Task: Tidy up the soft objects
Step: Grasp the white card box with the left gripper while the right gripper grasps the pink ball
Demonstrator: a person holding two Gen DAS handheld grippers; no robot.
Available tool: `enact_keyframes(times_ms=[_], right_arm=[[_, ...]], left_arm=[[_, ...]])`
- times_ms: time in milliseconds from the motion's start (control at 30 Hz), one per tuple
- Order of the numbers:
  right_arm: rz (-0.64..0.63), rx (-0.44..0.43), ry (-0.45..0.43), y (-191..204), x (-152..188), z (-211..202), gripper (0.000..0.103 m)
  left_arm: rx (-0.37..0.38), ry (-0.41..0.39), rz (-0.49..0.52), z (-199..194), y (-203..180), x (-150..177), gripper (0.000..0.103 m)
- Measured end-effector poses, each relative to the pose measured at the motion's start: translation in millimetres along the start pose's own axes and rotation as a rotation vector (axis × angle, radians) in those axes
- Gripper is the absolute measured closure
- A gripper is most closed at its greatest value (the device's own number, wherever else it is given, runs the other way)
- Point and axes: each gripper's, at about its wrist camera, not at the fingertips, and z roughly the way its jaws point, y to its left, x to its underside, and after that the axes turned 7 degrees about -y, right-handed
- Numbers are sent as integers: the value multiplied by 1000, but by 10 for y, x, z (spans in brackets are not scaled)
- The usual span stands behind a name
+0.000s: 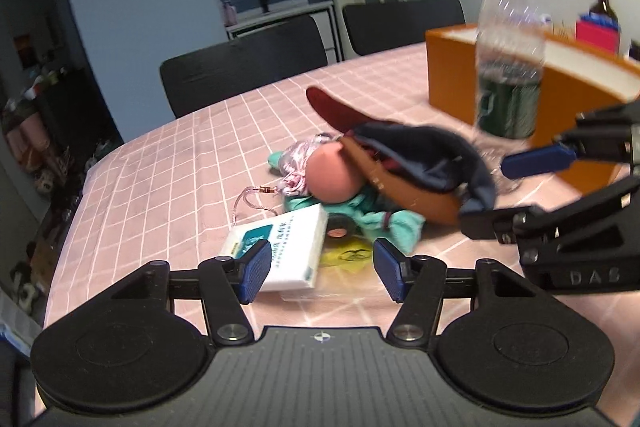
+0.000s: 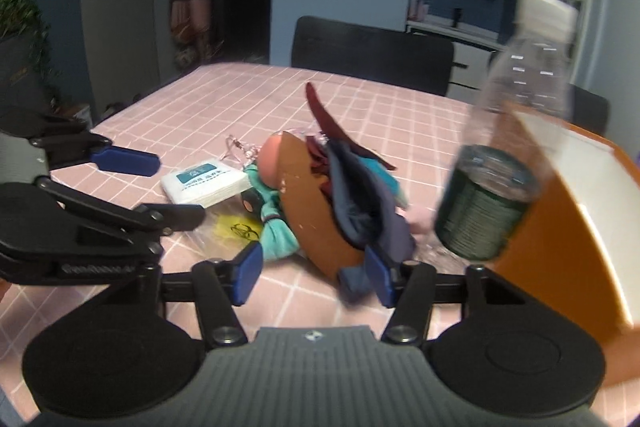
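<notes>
Soft objects: a heap near the middle of the pink checked tablecloth, comprising a navy cloth draped over a brown curved flat piece, a dark red strip pointing away toward the chairs, a teal fabric item underneath, a pink shiny drawstring pouch and a peach rounded object (material cannot be told).

Adjacent items: white tissue packet, touching the near edge of the heap; a clear bag with a yellow printed symbol just beside the packet.

Plastic bottle: white cap, dark green label, upright but blurred, standing between the heap and an orange box with a white inner wall.

Left gripper: jaws wide, nothing between them, poised low over the packet and the bag.

Right gripper: jaws wide apart, the lower end of the navy cloth and the brown piece lying between its pads; whether a pad touches the cloth cannot be told.

Background: black chairs at the far side of the table.
</notes>
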Motion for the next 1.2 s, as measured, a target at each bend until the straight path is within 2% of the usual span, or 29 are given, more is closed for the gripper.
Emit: enact_keyframes(times_ms=[167, 333, 433, 500, 533, 567, 633, 733, 833, 1000, 1133, 1200], right_arm=[[-6, -16, 15, -30, -127, 279, 49], [-49, -30, 26, -13, -239, 493, 49], [-56, -39, 22, -4, -312, 547, 48], [-70, -55, 19, 36, -367, 584, 47], [-78, -63, 18, 43, -402, 596, 46], [-90, -71, 16, 66, -439, 641, 45], [-115, -78, 16, 88, -530, 691, 37], [-164, -86, 21, 145, -672, 808, 36], [-189, -112, 80, 191, -806, 1018, 36], [-234, -122, 188, 262, -885, 1296, 36], [-287, -110, 229, 303, -856, 1412, 37], [-304, -108, 248, 315, -841, 1458, 46]], left_arm=[[-7, 33, 112, 286, 31, 56, 26], [-45, 39, 236, 452, -38, 154, 26], [-97, 35, 312, 513, -111, 193, 27], [-110, 37, 349, 531, -140, 215, 35], [-113, 42, 358, 538, -140, 223, 45], [-109, 49, 360, 543, -132, 226, 56], [-96, 61, 337, 532, -79, 209, 63], [-81, 49, 285, 472, 25, 132, 74], [-75, 42, 212, 416, 166, 9, 83], [-58, 43, 96, 347, 405, -130, 88], [-50, 39, 63, 346, 469, -146, 88], [-50, 39, 54, 345, 469, -147, 88]])
